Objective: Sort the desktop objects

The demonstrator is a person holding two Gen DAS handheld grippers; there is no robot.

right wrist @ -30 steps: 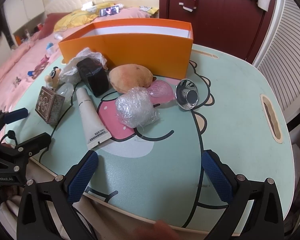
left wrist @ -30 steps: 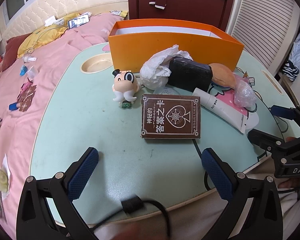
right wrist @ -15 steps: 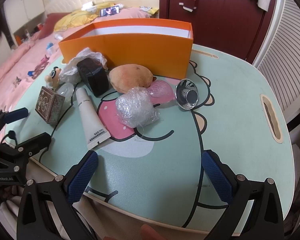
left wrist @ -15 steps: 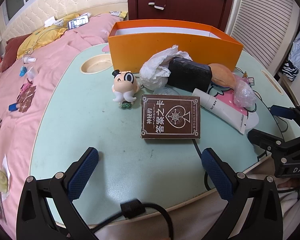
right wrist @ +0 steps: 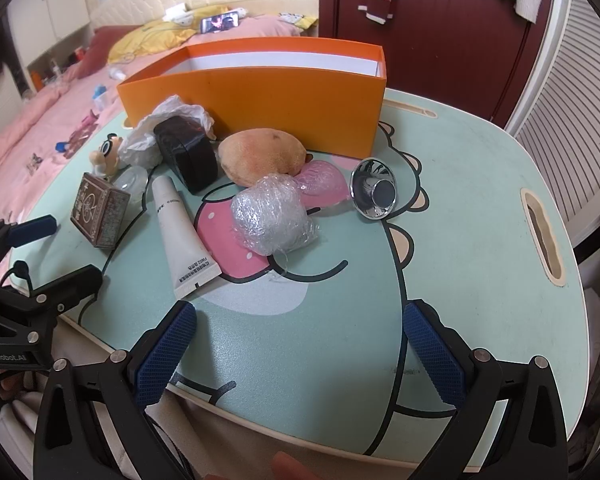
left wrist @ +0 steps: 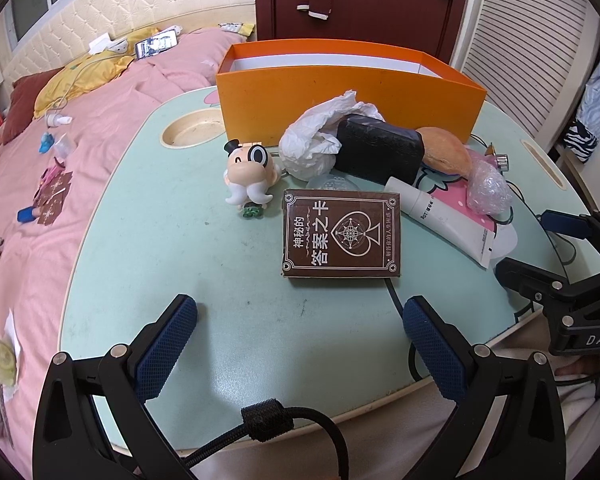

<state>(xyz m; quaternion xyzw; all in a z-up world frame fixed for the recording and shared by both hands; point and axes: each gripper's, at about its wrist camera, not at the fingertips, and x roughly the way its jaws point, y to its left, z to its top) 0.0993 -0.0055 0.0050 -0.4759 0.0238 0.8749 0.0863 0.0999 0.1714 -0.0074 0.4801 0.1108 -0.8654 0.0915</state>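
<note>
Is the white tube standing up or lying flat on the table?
Lying flat. The white tube rests lengthwise on the table, cap end toward the black case, crimped end toward the camera.

Soft daylight — sharp, fisheye-warped edges

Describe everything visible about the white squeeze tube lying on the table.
The white plastic squeeze tube lies flat on the mint-green cartoon-print table, its round cap end pointing toward the black rectangular case and its flat crimped end, printed with small dark text, toward the near edge. It looks partly flattened. Its side overlaps the pink printed patch. Neither gripper touches it.
</note>
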